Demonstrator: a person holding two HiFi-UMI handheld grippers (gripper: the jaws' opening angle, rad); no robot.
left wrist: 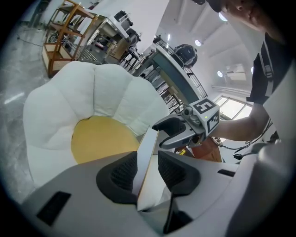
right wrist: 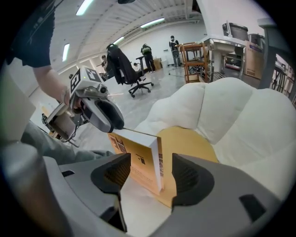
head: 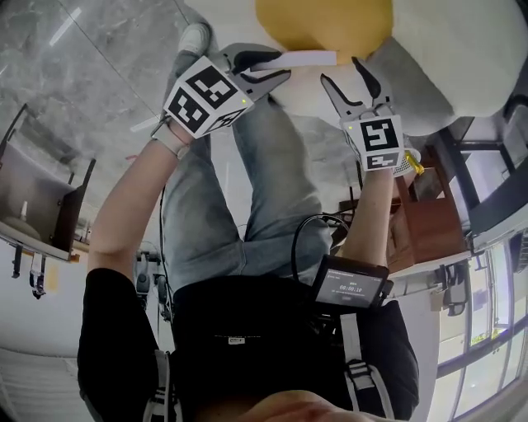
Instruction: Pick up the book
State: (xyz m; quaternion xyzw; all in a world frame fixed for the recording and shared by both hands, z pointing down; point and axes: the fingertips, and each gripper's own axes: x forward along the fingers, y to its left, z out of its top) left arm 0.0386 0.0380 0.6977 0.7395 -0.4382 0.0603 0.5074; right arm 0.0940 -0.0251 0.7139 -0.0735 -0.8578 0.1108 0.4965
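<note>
While the slim, flat book (right wrist: 138,162), mustard-covered with white page edges, hangs in front of a puffy white flower-shaped cushion (right wrist: 222,111) with a yellow centre, the left claw (left wrist: 148,170) grips its edge. The right claw (right wrist: 150,176) gapes wide around it, pads not touching.

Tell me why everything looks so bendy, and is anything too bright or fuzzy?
Head view: the wide lens curves the window frames at the edges. Left gripper view: the window glares white. Right gripper view: ceiling lights streak bright; the book looks sharp.
</note>
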